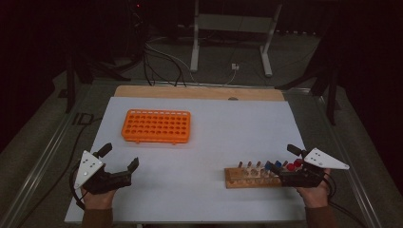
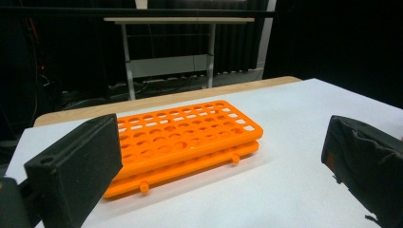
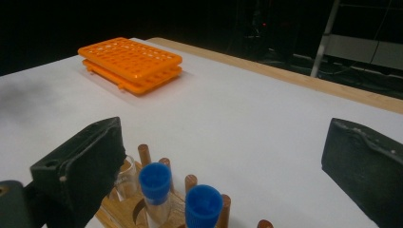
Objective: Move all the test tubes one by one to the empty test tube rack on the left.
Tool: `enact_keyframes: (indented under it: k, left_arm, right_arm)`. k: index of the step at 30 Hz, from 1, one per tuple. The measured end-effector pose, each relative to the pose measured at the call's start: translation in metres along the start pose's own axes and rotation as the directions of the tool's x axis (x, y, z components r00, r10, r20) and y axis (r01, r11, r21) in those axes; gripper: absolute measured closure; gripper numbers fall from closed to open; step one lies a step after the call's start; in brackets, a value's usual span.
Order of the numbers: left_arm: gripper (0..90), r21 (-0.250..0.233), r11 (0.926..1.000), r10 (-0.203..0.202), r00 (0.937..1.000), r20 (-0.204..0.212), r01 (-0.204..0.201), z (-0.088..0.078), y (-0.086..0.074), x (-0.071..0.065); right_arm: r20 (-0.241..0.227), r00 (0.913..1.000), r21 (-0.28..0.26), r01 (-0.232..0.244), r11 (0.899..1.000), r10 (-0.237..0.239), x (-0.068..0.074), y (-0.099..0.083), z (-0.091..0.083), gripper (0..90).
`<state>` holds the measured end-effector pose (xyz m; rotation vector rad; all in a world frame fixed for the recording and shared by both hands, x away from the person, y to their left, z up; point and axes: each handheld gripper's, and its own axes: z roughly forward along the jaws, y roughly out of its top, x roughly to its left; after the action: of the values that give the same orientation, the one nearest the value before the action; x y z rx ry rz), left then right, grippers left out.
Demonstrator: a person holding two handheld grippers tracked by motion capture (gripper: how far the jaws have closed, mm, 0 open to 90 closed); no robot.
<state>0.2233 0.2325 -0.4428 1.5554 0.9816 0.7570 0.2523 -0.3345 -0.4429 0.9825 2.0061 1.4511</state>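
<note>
Lying flat on the white table (image 1: pixel 209 156), the orange tube rack (image 1: pixel 156 126) sits ahead of the left gripper (image 1: pixel 121 156) and a little toward its inner side, well apart from it. Its long axis runs across the table from side to side, parallel to the near edge, with its open holes facing straight up. In the left gripper view the same rack (image 2: pixel 183 140) stretches from behind the near jaw toward the middle, one short end nearer the camera. That gripper's jaws stand spread wide with nothing between them, just bare table.

The wooden tube stand (image 1: pixel 253 176) lies close against the right gripper (image 1: pixel 286 159), directly toward its inner side, and its long axis also runs side to side. Its pegs (image 1: pixel 249 165) and tubes stand upright. Blue-capped tubes (image 1: pixel 273 166) and red-capped tubes (image 1: pixel 293 165) cluster at the end of the stand nearest that gripper. In the right gripper view two blue-capped tubes (image 3: pixel 155 180) rise just ahead of the jaws, nearer the left one, caps pointing up. The jaws are released and wide apart, gripping nothing, and I cannot tell whether the near jaw touches the stand. The orange rack (image 3: pixel 129 63) lies far ahead of this gripper, toward the left.

Each gripper is held in a hand (image 1: pixel 99 199) near the table's front edge.
</note>
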Motion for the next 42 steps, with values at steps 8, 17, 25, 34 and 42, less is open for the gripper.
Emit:
enact_keyframes:
  k: [8,17,25,34,42]
  left_arm:
    - [0.4,0.002,1.0000,0.001,0.9999,-0.011,-0.001,0.000,-0.002,0.000]
    - [0.4,0.029,0.9995,0.009,0.9999,-0.013,-0.009,0.004,-0.005,0.000]
    - [0.4,0.034,0.9994,0.009,0.9997,-0.021,-0.008,0.006,-0.008,0.000]
    - [0.4,0.044,0.9990,0.008,0.9997,-0.022,-0.007,0.007,-0.009,-0.004]
    - [0.4,0.043,0.9990,0.012,0.9996,-0.027,-0.010,0.007,-0.009,-0.004]
  right_arm:
    - [0.001,1.0000,-0.021,-0.004,1.000,0.004,0.002,0.002,-0.001,0.4]
    - [0.012,0.9997,-0.017,-0.020,1.000,0.020,-0.002,0.003,-0.003,0.4]
    - [0.080,0.9965,-0.017,-0.024,1.000,0.025,-0.011,0.012,-0.015,0.5]
    - [0.134,0.9886,-0.036,-0.065,0.997,0.069,-0.025,0.012,-0.042,7.1]
    - [0.183,0.9814,-0.004,-0.059,0.998,0.059,-0.028,0.004,-0.058,29.7]
